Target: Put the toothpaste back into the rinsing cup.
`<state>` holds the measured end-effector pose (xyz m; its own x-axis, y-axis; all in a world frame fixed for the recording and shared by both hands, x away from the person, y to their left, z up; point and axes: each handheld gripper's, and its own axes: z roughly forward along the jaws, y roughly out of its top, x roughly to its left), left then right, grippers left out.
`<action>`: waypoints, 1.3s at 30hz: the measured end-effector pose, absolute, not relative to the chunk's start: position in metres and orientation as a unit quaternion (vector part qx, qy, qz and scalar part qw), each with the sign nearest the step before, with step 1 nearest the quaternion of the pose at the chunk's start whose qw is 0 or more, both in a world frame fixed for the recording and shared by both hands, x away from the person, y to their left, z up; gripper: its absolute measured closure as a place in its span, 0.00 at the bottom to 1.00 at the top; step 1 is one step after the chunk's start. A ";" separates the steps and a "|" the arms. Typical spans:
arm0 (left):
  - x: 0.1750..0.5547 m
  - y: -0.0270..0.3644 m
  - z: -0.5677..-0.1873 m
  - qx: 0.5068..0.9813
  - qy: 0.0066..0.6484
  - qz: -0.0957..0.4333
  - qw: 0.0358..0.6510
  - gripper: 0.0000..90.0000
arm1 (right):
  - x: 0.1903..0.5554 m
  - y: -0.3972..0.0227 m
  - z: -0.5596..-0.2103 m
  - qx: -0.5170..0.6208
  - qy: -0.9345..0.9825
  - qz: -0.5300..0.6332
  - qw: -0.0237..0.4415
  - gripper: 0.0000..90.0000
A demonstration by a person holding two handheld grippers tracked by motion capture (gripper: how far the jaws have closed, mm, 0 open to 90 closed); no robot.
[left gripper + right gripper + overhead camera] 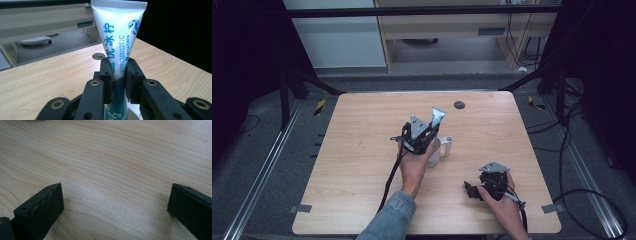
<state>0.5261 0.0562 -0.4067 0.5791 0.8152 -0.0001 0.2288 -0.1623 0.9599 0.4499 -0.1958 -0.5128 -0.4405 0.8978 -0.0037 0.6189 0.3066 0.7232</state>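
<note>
High view looks forward and down over the whole table [362, 150]; left gripper view faces level toward its far edge, right gripper view sits close, probably angled down at bare wood.

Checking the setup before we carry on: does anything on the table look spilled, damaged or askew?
Nothing spilled or broken. The toothpaste tube stands upright, clamped in the left tongs over the white mug, its body pinched flat at the grip. The right tongs hang open over the bare table.
</note>
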 end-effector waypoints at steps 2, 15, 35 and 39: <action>0.526 0.056 -0.409 0.712 0.367 0.273 0.533 0.87 | 0.450 -0.196 -0.513 0.486 0.780 0.334 0.209 0.01; 0.526 0.056 -0.416 0.711 0.368 0.271 0.534 0.86 | 0.450 -0.196 -0.513 0.486 0.780 0.333 0.209 0.01; 0.525 0.056 -0.425 0.710 0.367 0.271 0.537 0.86 | 0.450 -0.196 -0.513 0.485 0.781 0.333 0.210 0.01; 0.524 0.058 -0.425 0.707 0.368 0.272 0.540 0.86 | 0.450 -0.196 -0.513 0.485 0.781 0.333 0.210 0.01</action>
